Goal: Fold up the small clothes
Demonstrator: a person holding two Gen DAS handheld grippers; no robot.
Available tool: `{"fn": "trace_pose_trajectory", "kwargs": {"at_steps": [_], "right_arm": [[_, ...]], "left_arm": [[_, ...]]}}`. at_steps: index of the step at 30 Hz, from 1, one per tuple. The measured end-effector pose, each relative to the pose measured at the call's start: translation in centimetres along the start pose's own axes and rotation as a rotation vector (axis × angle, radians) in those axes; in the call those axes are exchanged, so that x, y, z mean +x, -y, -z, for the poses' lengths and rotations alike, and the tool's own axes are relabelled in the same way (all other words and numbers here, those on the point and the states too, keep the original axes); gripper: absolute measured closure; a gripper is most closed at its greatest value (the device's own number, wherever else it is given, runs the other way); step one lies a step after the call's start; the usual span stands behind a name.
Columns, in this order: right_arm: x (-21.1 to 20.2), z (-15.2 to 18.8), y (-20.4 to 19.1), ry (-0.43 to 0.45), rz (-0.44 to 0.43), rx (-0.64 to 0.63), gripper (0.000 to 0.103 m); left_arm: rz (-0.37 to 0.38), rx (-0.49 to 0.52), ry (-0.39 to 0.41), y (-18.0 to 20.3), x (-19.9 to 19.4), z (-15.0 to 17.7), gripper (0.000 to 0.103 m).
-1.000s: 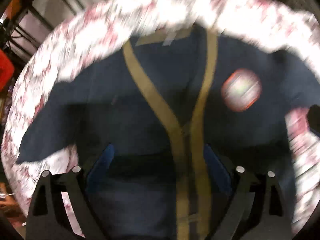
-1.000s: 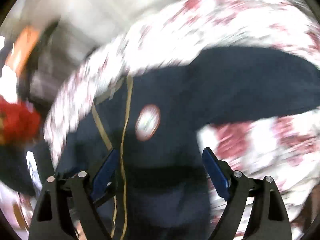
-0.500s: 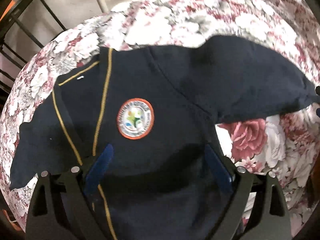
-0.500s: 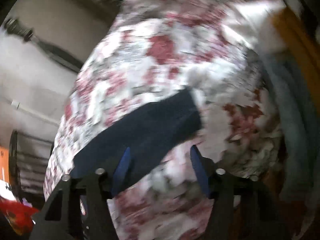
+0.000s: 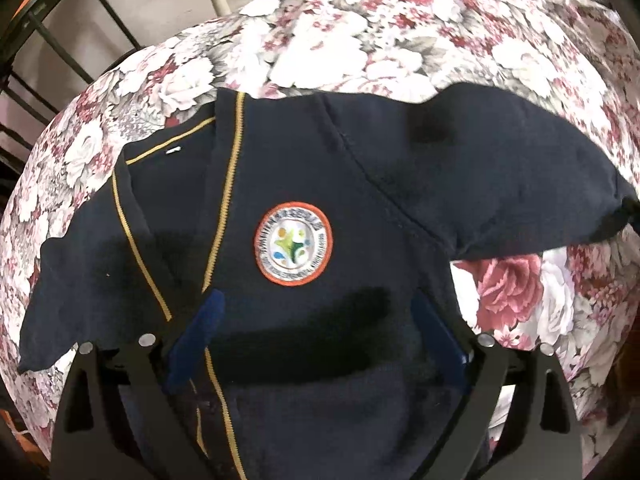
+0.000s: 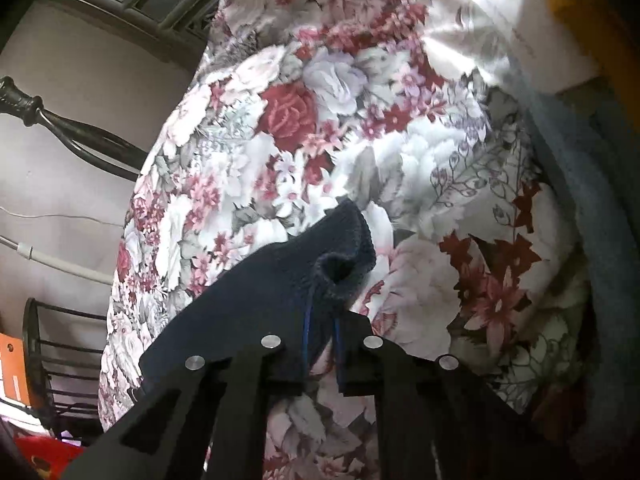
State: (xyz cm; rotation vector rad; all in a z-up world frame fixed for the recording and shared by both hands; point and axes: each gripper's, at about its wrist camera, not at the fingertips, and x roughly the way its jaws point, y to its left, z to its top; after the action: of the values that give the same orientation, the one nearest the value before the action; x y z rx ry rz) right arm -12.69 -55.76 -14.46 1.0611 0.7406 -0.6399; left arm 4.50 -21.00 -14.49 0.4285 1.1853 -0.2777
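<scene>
A navy cardigan (image 5: 320, 208) lies spread on the floral bedsheet (image 5: 360, 40), its round badge (image 5: 294, 245) facing up. The left tool (image 5: 316, 340) hovers above it, spread wide. The right tool (image 6: 322, 344) is pressed together, pinching the sleeve cuff (image 6: 340, 256).

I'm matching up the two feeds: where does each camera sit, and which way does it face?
Left wrist: on the left gripper, looking down on the navy cardigan body and badge; both open fingers show.
Right wrist: on the right gripper, facing along the sleeve cuff it pinches; its fingers show.
Shared: the cardigan and floral bedspread.
</scene>
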Motion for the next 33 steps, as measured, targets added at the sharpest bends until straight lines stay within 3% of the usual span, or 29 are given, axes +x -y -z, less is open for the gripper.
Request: {"fn": "trace_pose_trajectory", "kwargs": {"at_steps": [11, 17, 33], "right_arm": [[-3.4, 0.7, -5.8, 0.044, -0.053, -0.108, 0.095], [-5.0, 2.2, -9.0, 0.049, -0.079, -0.18, 0.096], [-5.4, 7.7, -16.2, 0.003, -0.124, -0.306, 0.096]], "left_arm": [[0.046, -0.102, -0.011, -3.1, -1.2, -0.9, 0.009], [0.073, -0.155, 0.021, -5.2, -3.2, -1.3, 0.008], [0.048, -0.232, 0.057, -11.4, -5.7, 0.1, 0.007]]}}
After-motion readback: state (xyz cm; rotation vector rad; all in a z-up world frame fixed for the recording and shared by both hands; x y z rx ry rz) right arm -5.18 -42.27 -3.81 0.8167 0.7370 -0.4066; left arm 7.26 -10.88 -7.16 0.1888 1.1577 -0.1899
